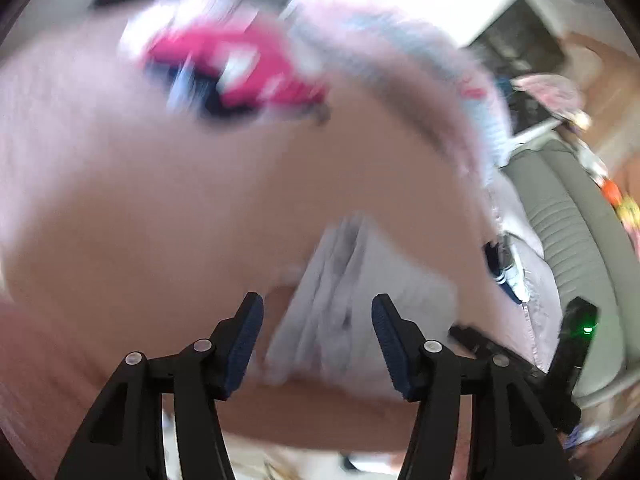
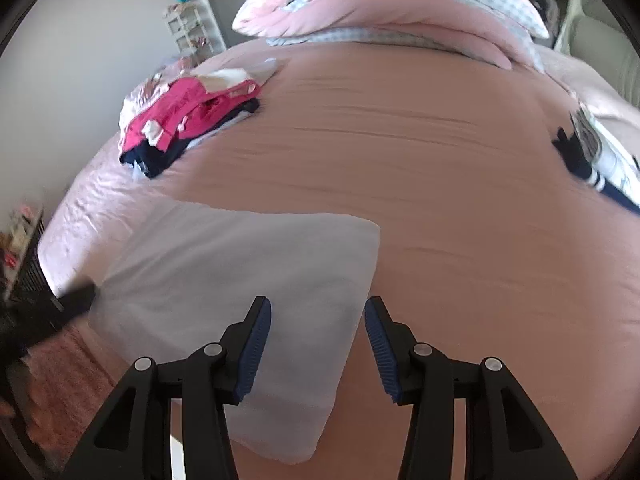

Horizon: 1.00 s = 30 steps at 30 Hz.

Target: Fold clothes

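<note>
A white garment point(image 2: 240, 280) lies folded flat on the pink bed sheet point(image 2: 440, 200) near the bed's front edge. My right gripper point(image 2: 317, 302) hovers open over its right edge and holds nothing. The left wrist view is motion-blurred. There my left gripper point(image 1: 317, 300) is open, with the white garment point(image 1: 344, 292) lying bunched beyond its fingertips and not gripped. A dark blurred shape point(image 2: 76, 300) touches the garment's left edge in the right wrist view.
A pile of pink and navy clothes point(image 2: 188, 120) sits at the bed's far left. Pink and blue checked bedding point(image 2: 380, 8) is heaped at the head. Dark and white clothes point(image 2: 588, 160) lie at the right edge. A white shelf point(image 2: 192, 28) stands by the wall, and a pink rug point(image 2: 72, 380) covers the floor.
</note>
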{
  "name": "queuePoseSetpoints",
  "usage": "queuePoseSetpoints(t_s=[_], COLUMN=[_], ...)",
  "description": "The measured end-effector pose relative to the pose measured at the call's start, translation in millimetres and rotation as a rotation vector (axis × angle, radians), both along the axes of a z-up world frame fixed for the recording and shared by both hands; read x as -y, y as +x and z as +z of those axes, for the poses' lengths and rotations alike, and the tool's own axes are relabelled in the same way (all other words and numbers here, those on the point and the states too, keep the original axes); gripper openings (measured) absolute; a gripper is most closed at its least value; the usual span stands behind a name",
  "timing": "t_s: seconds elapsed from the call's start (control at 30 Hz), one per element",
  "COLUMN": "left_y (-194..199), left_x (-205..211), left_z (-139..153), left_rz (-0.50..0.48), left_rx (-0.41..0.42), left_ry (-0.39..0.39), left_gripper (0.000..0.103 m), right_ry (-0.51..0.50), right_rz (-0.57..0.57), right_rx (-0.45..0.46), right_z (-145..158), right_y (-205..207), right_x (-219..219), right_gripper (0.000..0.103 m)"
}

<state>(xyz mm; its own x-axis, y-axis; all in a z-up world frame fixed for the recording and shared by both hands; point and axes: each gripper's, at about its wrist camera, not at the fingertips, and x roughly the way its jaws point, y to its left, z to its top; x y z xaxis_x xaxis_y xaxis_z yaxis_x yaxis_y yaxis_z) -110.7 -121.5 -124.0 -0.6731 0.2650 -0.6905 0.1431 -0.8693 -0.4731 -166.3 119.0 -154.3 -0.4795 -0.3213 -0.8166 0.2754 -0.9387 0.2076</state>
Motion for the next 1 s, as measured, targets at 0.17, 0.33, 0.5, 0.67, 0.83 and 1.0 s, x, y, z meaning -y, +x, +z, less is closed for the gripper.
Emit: queuePoseSetpoints(t_s=[0.17, 0.33, 0.5, 0.67, 0.83, 1.0], left_y=[-46.1, -83.0, -66.9, -63.3, -67.8, -103.0], left_x=[-60.2, -59.8, -30.0, -4.0, -29.6, -55.2], left_z=[4.8, -41.6, -52.7, -36.7, -8.4, -15.1], left_rz=[-0.319, -0.311, -0.177, -0.056, -0.234, -0.407], left_rx=[-0.087, 0.012, 0.007, -0.038, -0.160, -0.093], left_ry=[-0.176, -0.183, -0.202, -0.098, -0.109, -0.191], left_gripper=[0.018, 0.018, 0.019, 0.019, 0.019, 0.019], right_ry=[-0.016, 0.078, -0.047, -0.004, 0.007, 0.076], right_rz=[-0.058, -0.004, -0.133, -0.262, -0.173, -0.091], right_rx=[0.033, 0.054, 0.077, 0.068, 0.014, -0.012], right_z=[-2.0, -23.3, -44.2, -31.0, -10.0, -9.5], right_y=[-0.7, 8.4, 30.2, 22.9, 5.9, -22.7], right_x=[-10.0, 4.7, -33.5, -61.6, -34.8, 3.0], right_gripper=[0.049, 0.048, 0.051, 0.051, 0.051, 0.051])
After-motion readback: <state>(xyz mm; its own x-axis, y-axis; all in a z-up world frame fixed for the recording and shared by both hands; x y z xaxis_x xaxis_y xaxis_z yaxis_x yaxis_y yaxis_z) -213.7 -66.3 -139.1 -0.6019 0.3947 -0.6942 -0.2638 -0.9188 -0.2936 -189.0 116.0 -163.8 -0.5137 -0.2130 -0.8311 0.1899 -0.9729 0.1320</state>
